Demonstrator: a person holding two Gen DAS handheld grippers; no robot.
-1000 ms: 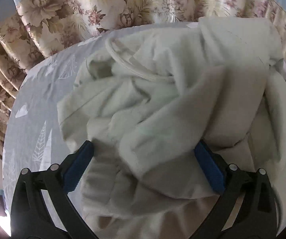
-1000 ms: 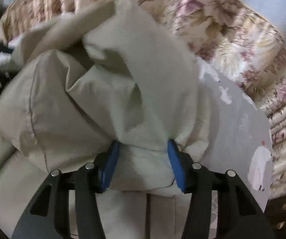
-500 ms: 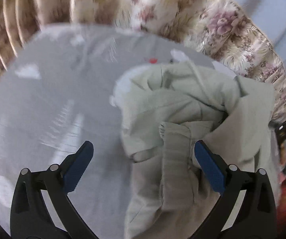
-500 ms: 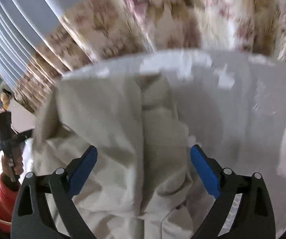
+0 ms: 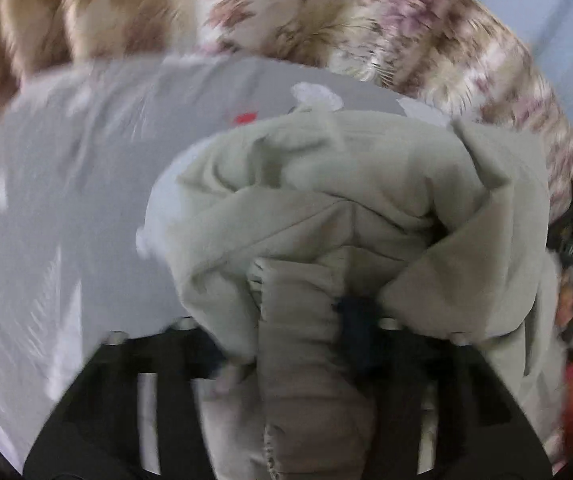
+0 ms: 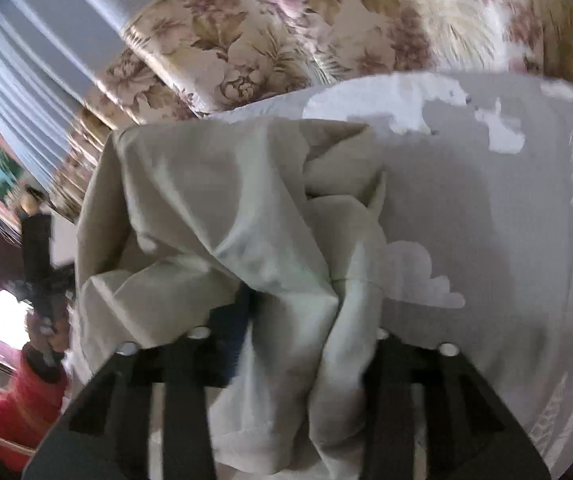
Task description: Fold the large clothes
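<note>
A large cream garment lies bunched on the grey printed bedsheet. In the left wrist view a ribbed band of the garment runs up between the jaws of my left gripper. Those jaws are closing, and their pads pinch the band; cloth partly hides them. In the right wrist view a thick fold of the garment stands between the jaws of my right gripper. These jaws are closing too, and they press the fold. Its left blue pad shows, while the right pad is under fabric.
Floral curtains hang behind the bed's far edge. Bare sheet spreads to the right of the garment in the right wrist view. A hand in a red sleeve holds the other gripper at the left edge.
Half a second ago both grippers stood wide open over the garment. Both pairs of jaws have since come in on bunched fabric, and both views have swung and moved closer to the cloth.
</note>
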